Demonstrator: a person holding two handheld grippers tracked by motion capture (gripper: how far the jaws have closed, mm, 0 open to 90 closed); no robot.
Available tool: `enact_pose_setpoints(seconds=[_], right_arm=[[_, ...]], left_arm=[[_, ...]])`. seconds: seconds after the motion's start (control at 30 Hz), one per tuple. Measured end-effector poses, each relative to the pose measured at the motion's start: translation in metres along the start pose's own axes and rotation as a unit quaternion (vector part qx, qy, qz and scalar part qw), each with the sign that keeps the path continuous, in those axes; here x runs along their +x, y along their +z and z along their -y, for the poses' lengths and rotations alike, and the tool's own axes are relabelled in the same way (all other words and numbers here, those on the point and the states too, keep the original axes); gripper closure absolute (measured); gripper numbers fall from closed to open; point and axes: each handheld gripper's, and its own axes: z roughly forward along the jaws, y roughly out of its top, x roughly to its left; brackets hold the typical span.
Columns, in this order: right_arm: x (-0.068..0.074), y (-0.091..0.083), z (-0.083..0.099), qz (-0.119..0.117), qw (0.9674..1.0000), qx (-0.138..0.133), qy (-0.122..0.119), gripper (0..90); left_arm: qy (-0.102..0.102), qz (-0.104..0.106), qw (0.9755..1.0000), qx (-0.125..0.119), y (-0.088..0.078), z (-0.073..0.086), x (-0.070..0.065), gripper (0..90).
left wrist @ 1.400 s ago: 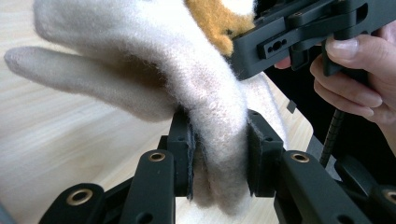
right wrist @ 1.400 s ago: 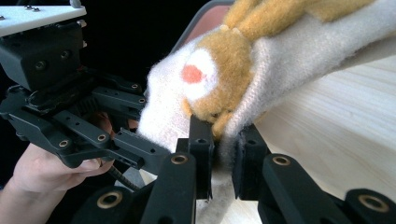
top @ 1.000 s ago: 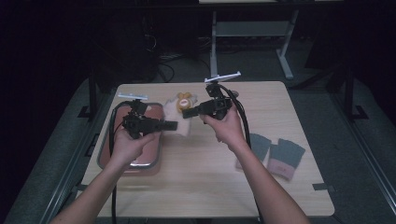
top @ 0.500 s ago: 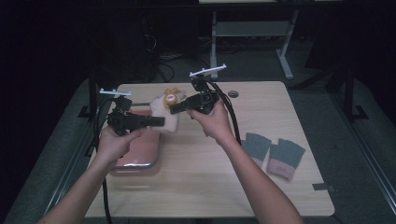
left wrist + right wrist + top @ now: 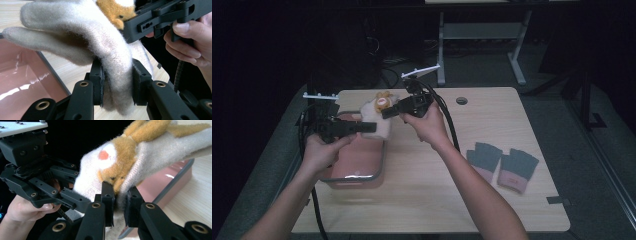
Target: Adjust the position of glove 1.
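A fluffy cream glove with an orange animal face (image 5: 379, 111) hangs in the air between both grippers, above the far end of the pink tray (image 5: 357, 160). My left gripper (image 5: 362, 127) is shut on the glove's cream edge (image 5: 117, 75), the fabric bunched between its pads. From the right, my right gripper (image 5: 388, 112) is shut on the orange face part (image 5: 120, 187). In the right gripper view the left gripper (image 5: 75, 201) shows just behind the glove. The right gripper (image 5: 130, 30) crosses the top of the left gripper view.
The pink tray with a metal rim lies at the table's left side. A pair of grey and pink fingerless gloves (image 5: 503, 163) lies at the right. A round cable hole (image 5: 462, 100) sits at the table's far edge. Cables trail from both grippers.
Both hands have carried the cream glove to the left and a little up, from the table's middle to above the tray. Both grips have held.
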Motion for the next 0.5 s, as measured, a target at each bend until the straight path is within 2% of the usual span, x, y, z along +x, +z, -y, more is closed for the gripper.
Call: enact_pose_setpoints(seconds=[0.5], right_arm=[[0.009,0.023,-0.011,-0.008,0.9998,0.014,-0.008,80.5]], left_arm=[[-0.007,-0.008,0.9999,-0.003,-0.019,0.005,0.014,67.4]])
